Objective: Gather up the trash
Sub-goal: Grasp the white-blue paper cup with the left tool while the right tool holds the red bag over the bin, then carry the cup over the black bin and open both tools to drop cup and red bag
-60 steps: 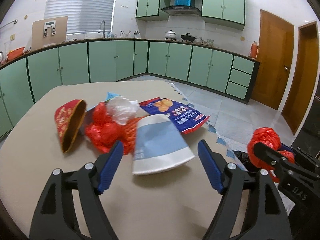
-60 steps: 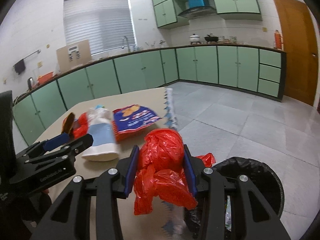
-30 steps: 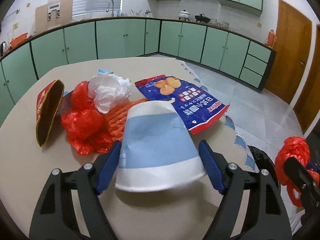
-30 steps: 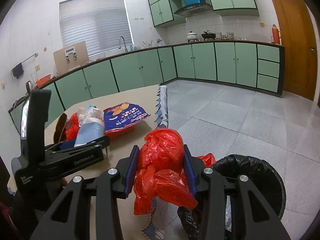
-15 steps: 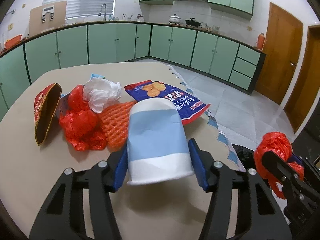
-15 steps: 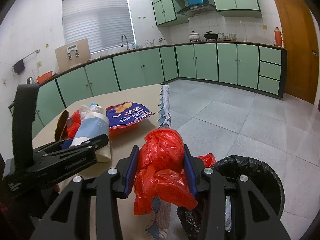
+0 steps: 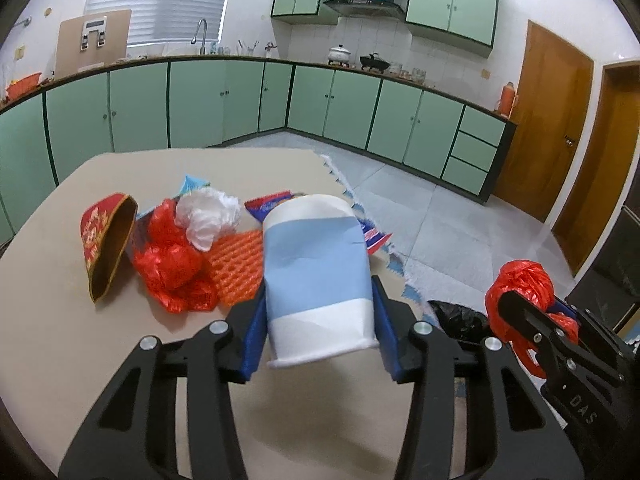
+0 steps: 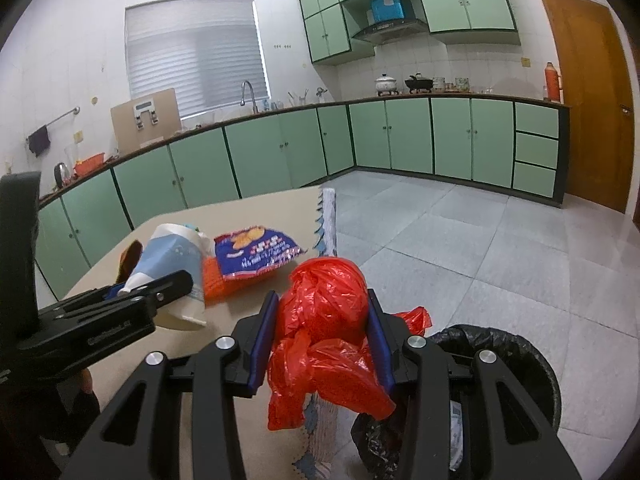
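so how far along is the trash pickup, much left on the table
About midway. Some rubbish already lies in the black-lined bin. In hand: the right hand-held gripper is shut on a red plastic bag beside the bin, and the left hand-held gripper is shut on a paper cup. Left on the table: a snack bag, orange netting, crumpled red plastic, a white wad and a red carton.

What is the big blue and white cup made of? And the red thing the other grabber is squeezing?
The cup looks like matte paper: its wall is creased and dented where the left gripper pinches it. The red bag in the right gripper looks like thin, glossy plastic film, crumpled and slightly see-through.
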{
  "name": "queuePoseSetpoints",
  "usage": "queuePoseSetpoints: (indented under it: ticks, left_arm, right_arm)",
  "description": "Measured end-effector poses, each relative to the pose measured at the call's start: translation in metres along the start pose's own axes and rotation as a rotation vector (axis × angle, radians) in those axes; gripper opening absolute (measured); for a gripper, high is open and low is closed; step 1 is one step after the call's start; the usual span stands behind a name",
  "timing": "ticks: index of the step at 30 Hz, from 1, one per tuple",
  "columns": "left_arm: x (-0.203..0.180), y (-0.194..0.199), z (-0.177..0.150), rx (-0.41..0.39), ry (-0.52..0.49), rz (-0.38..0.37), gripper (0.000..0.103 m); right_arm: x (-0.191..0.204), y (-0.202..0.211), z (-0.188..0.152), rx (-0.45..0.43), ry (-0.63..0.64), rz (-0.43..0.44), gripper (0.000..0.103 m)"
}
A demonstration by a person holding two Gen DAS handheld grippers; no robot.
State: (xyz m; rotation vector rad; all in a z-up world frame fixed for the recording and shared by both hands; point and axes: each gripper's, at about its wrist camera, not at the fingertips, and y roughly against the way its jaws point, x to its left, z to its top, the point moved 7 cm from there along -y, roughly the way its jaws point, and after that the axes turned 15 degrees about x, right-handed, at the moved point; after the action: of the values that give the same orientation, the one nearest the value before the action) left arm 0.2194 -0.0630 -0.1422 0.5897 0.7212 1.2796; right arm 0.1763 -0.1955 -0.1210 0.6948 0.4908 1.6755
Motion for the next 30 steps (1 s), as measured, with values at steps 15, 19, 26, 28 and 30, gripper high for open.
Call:
queuePoseSetpoints:
  ticks: [15, 19, 26, 28, 30]
  left_arm:
    - [-0.072, 0.027, 0.029, -0.058, -0.091, -0.098, 0.045]
    - [-0.099, 0.025, 0.028, -0.06, -0.125, -0.132, 0.045]
    - [-0.14, 0.016, 0.026, -0.052, -0.181, -0.178, 0.045]
    - [-0.152, 0.01, 0.022, -0.045, -0.197, -0.192, 0.045]
    - [-0.16, 0.004, 0.018, -0.035, -0.213, -0.207, 0.045]
  right_arm:
    - [-0.041, 0.053, 0.029, -0.077, -0.036, -0.08, 0.042]
    - [-0.06, 0.062, 0.026, -0.084, -0.069, -0.108, 0.042]
    - [-0.094, 0.072, 0.018, -0.084, -0.125, -0.154, 0.042]
    - [-0.105, 0.072, 0.014, -0.08, -0.143, -0.169, 0.042]
    - [-0.119, 0.071, 0.008, -0.071, -0.16, -0.191, 0.042]
